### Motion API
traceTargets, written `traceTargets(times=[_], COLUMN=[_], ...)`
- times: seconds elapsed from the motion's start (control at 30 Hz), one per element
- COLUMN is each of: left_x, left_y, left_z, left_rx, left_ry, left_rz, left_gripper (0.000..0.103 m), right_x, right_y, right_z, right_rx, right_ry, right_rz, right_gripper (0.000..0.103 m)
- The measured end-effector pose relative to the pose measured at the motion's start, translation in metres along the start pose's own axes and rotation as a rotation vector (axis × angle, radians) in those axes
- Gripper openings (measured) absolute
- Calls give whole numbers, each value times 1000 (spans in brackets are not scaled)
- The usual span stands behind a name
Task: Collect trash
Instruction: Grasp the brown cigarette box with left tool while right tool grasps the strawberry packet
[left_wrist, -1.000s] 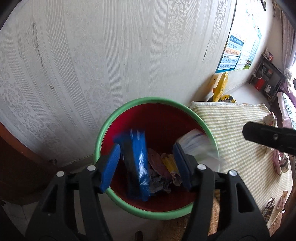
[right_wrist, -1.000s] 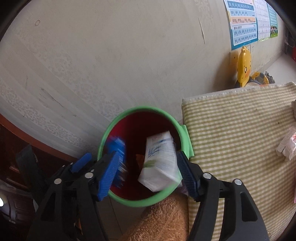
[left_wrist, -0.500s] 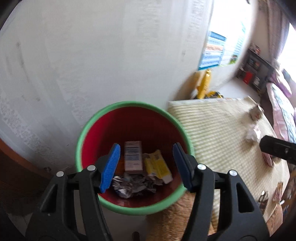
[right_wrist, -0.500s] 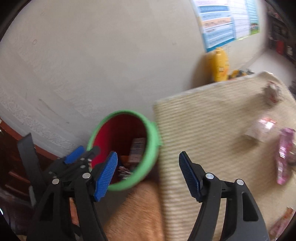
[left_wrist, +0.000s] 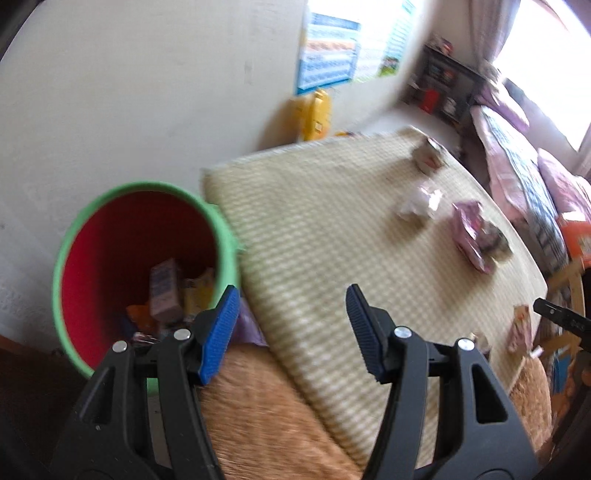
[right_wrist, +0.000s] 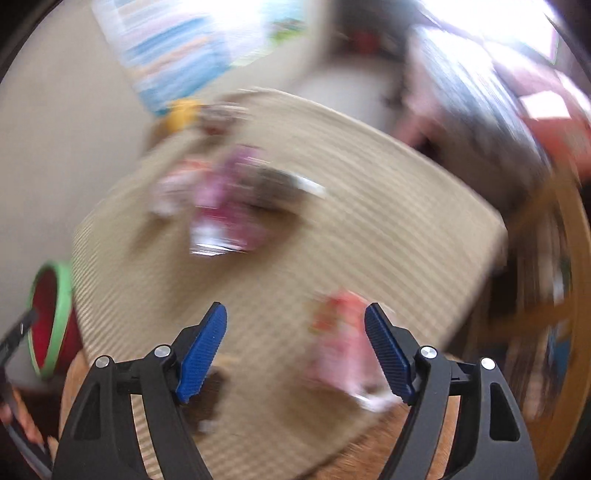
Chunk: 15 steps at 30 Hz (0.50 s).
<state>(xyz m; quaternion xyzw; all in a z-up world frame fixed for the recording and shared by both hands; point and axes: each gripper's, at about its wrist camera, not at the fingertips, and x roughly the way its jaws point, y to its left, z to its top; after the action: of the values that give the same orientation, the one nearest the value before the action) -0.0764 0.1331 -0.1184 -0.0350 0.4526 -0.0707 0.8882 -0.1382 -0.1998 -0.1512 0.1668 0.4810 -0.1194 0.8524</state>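
While the green-rimmed red plastic bin (left_wrist: 62, 258) sits at far left holding boxes and wrappers, the left gripper (left_wrist: 291, 330) hangs half open and empty over the checked yellow mat (left_wrist: 332, 240); further right, the right gripper (right_wrist: 295, 349), jaws just widening, frames a blurred pink-and-red packet (right_wrist: 338, 343) without pressing it.

The right wrist view is smeared throughout: the pink wrappers (right_wrist: 225, 206) and a red-pink packet (right_wrist: 343, 347) on the tabletop (right_wrist: 388, 192) are unreadable. The bin (left_wrist: 144, 266) hides its lower contents.
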Motion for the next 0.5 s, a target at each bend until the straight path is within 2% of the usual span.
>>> traceTargets(times=[0.07, 0.17, 0.23, 0.33, 0.37, 0.4, 0.5], left_x=[3, 5, 4, 4, 5, 7, 14], left_y=[-19, -48, -66, -93, -99, -107, -126], left_z=[-3, -8, -13, -23, -25, -28, -37], left_rx=[32, 84, 124, 181, 192, 207, 249], left_ry=[20, 45, 55, 75, 84, 100, 149], left_rz=[-21, -59, -78, -120, -131, -146, -182], left_gripper=[59, 60, 61, 65, 65, 65, 65], right_x=[11, 30, 36, 38, 38, 39, 39], right_y=[-29, -52, -55, -49, -47, -47, -44], right_z=[-8, -17, -19, -18, -17, -16, -17], right_rx=[89, 162, 175, 144, 128, 117, 110], right_ry=[53, 116, 130, 133, 132, 129, 120], right_rz=[-5, 36, 83, 94, 95, 104, 141], right_gripper=[74, 74, 74, 74, 72, 65, 59])
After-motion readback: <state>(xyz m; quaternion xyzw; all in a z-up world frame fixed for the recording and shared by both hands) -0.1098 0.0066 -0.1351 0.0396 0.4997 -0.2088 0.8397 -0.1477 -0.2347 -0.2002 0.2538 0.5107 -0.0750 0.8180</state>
